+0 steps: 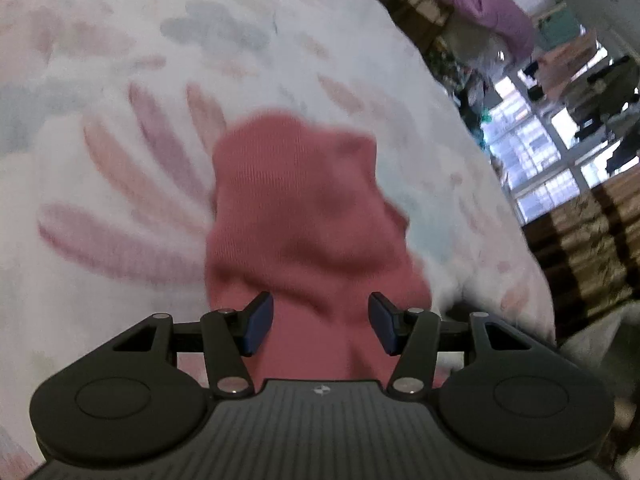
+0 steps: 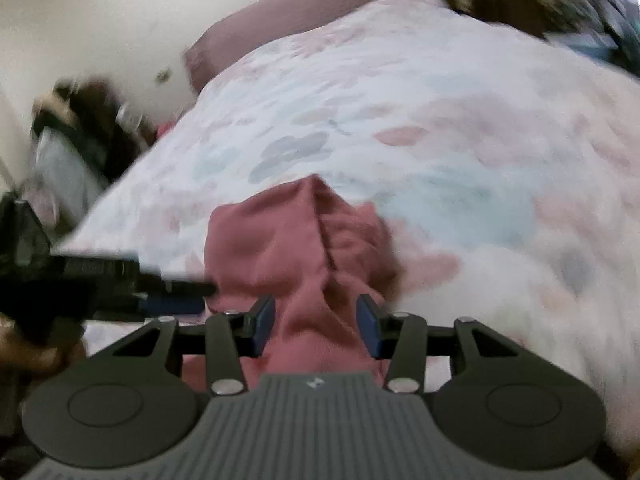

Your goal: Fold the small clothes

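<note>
While the left gripper angles down over a floral bedspread, with a window off to the right, its jaws stand apart and a pink garment lies bunched between them. From the right wrist, the right gripper tilts over the same cloth on the spread, its jaws likewise spread; the left gripper's fingers meet the garment's left edge.

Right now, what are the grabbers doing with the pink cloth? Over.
Left gripper open, right gripper open, both straddling the pink cloth. Cloth bunched on the bedspread. Nothing in the way.
</note>
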`<state>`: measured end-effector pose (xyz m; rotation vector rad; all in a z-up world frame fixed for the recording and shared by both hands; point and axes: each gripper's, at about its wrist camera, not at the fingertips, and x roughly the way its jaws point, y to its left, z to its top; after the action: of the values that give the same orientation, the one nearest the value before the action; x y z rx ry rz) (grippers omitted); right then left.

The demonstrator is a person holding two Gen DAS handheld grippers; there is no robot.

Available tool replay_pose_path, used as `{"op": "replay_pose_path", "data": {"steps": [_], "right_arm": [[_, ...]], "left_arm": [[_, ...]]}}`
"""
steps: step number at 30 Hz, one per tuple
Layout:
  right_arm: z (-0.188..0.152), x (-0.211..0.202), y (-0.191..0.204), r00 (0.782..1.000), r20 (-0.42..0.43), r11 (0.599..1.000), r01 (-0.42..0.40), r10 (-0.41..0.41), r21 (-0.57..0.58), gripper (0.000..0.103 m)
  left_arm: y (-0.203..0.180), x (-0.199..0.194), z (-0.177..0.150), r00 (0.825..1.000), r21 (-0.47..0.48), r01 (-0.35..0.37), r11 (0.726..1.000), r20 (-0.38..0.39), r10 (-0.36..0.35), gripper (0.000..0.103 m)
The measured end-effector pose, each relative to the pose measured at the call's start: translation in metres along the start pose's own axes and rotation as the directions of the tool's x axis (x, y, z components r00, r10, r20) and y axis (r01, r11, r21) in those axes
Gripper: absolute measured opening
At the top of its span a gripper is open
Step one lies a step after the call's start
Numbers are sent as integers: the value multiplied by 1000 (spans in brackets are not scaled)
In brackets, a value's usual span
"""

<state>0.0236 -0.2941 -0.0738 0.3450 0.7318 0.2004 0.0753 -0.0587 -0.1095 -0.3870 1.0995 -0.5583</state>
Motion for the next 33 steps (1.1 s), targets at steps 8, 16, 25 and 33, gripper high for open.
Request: {"op": "replay_pose_path", "data": {"steps": [8,16,25,33], "right_arm": [[27,73,-21,987,-146,997,-68,71,30,2],[46,39,-34,997,-48,996,-57,60,62,0],[35,68,-26,983,-181,998,27,-36,-52,24],[78,67,-17,993,-107,998,-58,56,-17,47]], "left_arm": [[-8,-11,-19,1000,85,-11,996,-13,12,63],[3,-1,-32,994,94,-4,996,-106,14,63],[22,-20,-28,998,0,26,1000,-60,-26,64],[21,-7,-33,996,-13,25,1000,-82,-26,69]]}}
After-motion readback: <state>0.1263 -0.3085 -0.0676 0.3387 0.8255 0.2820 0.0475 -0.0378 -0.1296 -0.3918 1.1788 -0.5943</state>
